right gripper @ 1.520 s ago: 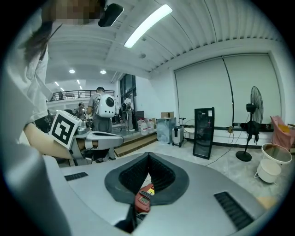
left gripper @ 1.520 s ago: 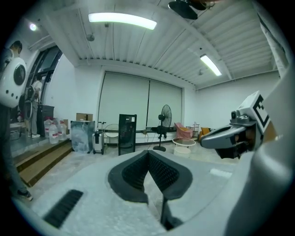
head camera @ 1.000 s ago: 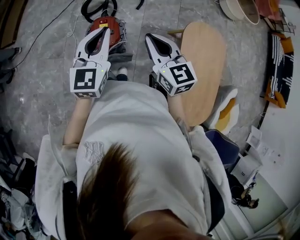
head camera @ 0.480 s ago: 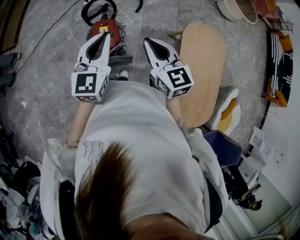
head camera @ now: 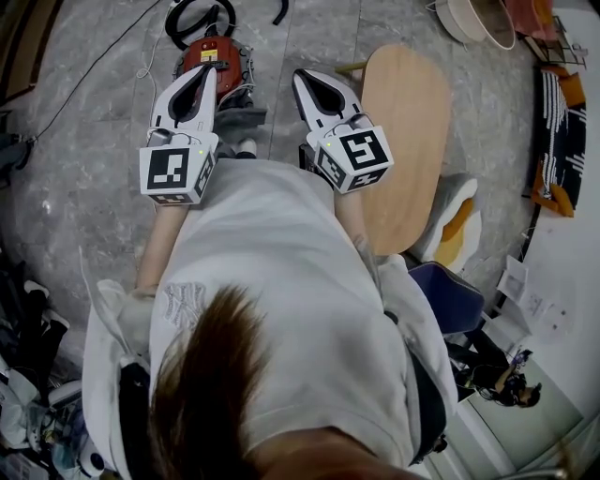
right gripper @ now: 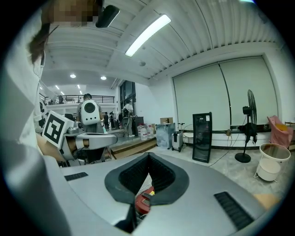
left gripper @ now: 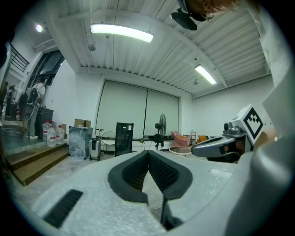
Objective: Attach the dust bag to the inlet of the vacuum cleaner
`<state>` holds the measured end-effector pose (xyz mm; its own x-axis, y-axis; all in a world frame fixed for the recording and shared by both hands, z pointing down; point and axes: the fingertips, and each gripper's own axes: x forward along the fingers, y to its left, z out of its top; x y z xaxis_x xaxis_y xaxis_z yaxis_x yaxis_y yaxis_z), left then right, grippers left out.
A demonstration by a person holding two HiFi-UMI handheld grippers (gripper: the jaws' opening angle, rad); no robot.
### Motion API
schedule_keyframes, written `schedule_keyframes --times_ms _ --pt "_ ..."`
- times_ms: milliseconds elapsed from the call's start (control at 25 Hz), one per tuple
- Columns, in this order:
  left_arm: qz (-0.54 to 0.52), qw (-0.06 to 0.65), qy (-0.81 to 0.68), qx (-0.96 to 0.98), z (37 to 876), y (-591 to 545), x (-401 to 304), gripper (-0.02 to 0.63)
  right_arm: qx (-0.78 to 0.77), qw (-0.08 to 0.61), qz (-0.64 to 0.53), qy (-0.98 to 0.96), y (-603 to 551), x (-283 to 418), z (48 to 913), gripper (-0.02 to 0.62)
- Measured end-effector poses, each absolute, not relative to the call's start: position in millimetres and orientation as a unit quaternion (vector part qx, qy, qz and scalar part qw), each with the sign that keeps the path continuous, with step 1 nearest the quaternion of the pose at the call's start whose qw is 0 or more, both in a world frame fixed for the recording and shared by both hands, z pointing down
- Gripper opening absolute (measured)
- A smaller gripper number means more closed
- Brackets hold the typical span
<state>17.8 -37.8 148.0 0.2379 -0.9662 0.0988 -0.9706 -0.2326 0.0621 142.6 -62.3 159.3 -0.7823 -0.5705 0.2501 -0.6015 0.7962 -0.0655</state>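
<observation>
Hardly anything has shifted since a second ago: both tongs sit side by side ahead of the person's white shirt [head camera: 281, 281], whose pale emblem I cannot read. The left gripper [head camera: 207, 67] has its jaws pressed together on nothing, and so does the right gripper [head camera: 301, 77]. Each carries a cube of black-and-white square markers.

The red vacuum cleaner [head camera: 214, 56] lies on the grey floor [head camera: 94, 141] just beyond the left tips. In the right gripper view it shows through the gap under the closed pads. A grey piece [head camera: 246, 118] beside it may be the dust bag; I cannot tell.

An oval wooden table [head camera: 412, 141] stands right of the right gripper. A black hose [head camera: 172, 26] coils beyond the vacuum cleaner.
</observation>
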Motion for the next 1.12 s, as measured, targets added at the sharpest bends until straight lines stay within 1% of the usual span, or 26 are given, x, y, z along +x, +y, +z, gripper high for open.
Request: schedule_keyframes --times_ms 1120 --pt "0.010 0.052 -0.609 0.791 144 -36 32 0.017 0.326 0.104 0.072 -0.937 -59 160 159 0.000"
